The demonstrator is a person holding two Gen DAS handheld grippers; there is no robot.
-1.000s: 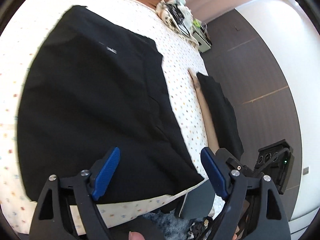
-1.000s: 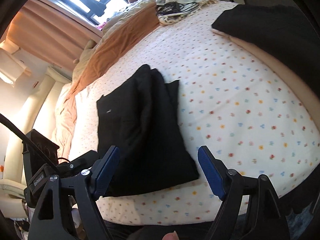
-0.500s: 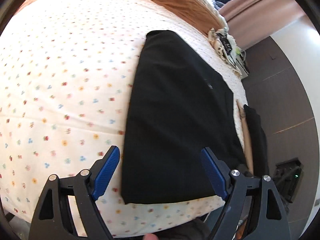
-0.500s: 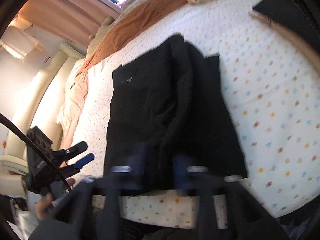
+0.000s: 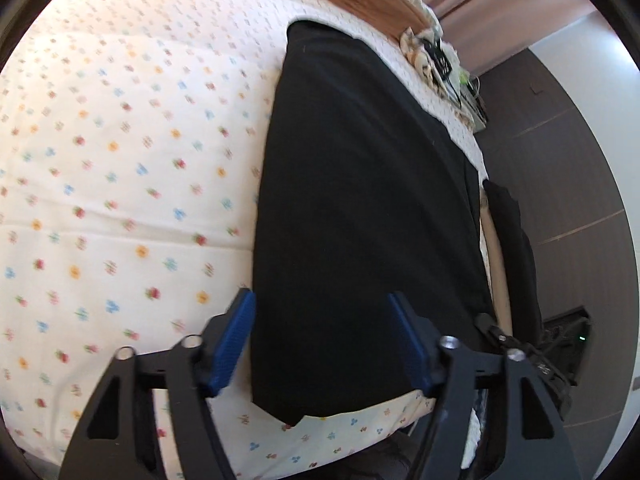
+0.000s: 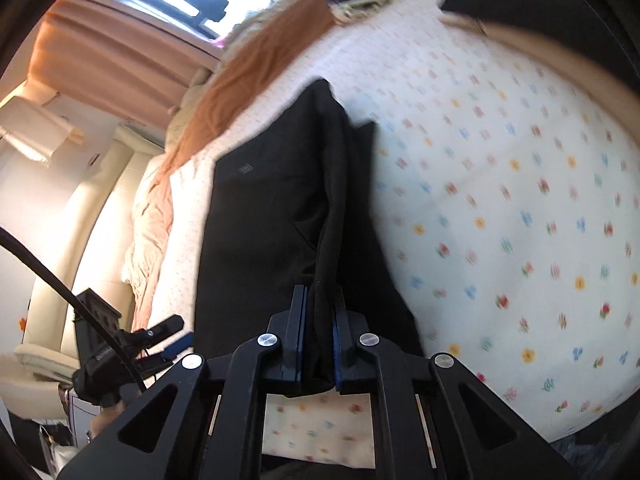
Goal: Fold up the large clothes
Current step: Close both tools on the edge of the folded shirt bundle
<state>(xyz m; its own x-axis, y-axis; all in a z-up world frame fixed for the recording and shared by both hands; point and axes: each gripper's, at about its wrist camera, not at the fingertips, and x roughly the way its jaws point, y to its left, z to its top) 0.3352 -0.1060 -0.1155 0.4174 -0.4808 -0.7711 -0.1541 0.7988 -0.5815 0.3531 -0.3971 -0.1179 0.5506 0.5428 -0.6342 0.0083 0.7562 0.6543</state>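
Observation:
A black garment (image 5: 360,208) lies folded lengthwise on the flower-print bed sheet (image 5: 120,168). My left gripper (image 5: 322,344) is open, its blue pads either side of the garment's near left corner, just above it. In the right wrist view the same black garment (image 6: 272,220) has a raised fold running toward the camera. My right gripper (image 6: 319,340) is shut on that fold at the garment's near edge. The left gripper (image 6: 168,340) also shows at the lower left of that view.
An orange-brown blanket (image 6: 256,64) lies along the far side of the bed. A second folded black garment (image 5: 514,248) rests at the bed's right edge. A pile of cables and small items (image 5: 440,60) sits at the far corner. Dark wall panels stand at right.
My right gripper has closed on the garment's near edge, pinching up a fold. My left gripper swung left then settled over the garment's near left corner, still open.

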